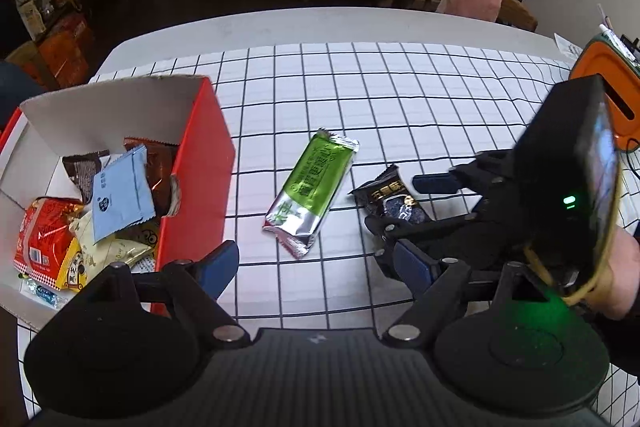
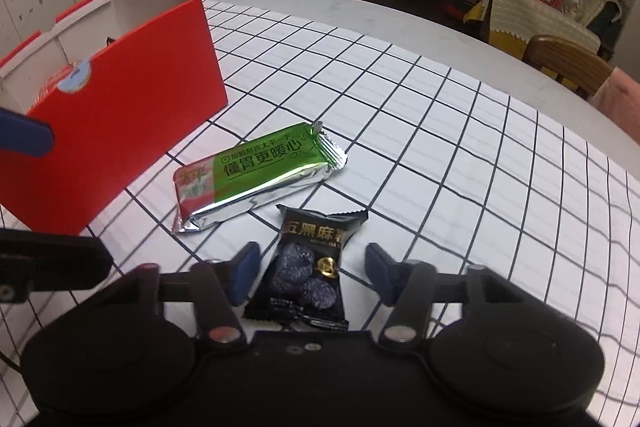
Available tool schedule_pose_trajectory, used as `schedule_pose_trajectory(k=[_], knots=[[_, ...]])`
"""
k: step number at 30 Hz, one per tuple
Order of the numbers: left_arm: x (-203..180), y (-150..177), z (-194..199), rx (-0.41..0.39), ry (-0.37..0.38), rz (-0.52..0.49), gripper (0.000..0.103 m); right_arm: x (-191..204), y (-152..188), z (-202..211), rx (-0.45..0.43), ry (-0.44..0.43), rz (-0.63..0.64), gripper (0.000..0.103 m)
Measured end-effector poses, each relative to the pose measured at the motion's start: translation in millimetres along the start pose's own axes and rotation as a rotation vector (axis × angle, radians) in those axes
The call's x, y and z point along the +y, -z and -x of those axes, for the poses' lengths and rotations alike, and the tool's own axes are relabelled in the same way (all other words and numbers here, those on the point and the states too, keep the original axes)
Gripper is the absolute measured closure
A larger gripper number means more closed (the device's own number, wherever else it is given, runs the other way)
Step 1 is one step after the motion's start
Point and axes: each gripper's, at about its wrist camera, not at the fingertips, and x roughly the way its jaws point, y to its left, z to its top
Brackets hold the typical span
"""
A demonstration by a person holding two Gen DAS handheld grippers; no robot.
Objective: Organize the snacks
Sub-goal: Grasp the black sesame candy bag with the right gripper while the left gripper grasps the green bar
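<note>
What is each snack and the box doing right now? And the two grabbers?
Red box: open on top, snacks inside.
Green packet: sealed, flat on the checked cloth, not held.
Black packet: sealed, flat, between the right gripper fingers, right pad not touching.
Left gripper: open, holding nothing.

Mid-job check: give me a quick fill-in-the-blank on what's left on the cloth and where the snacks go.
1. The right hand-held gripper straddles the ____ packet.
2. Beside it lies a wrapper coloured silver and ____.
3. Sorted snacks sit inside the ____ box.
4. The checked cloth still holds ____ loose snacks.

Missing words: black; green; red; two
</note>
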Motion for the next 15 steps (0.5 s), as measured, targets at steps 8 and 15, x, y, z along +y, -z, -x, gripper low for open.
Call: schedule_pose_trajectory(k=[8,15], knots=[[-17,-9,-3,0.007,0.015,-0.031,0.018,-12,5,1,-0.005,-0.004,-0.012,0.070],[-41,-20,-11,0.010,0.056,-0.108,0.018,-50,27,23,-0.004,0.020,-0.157,0.071]])
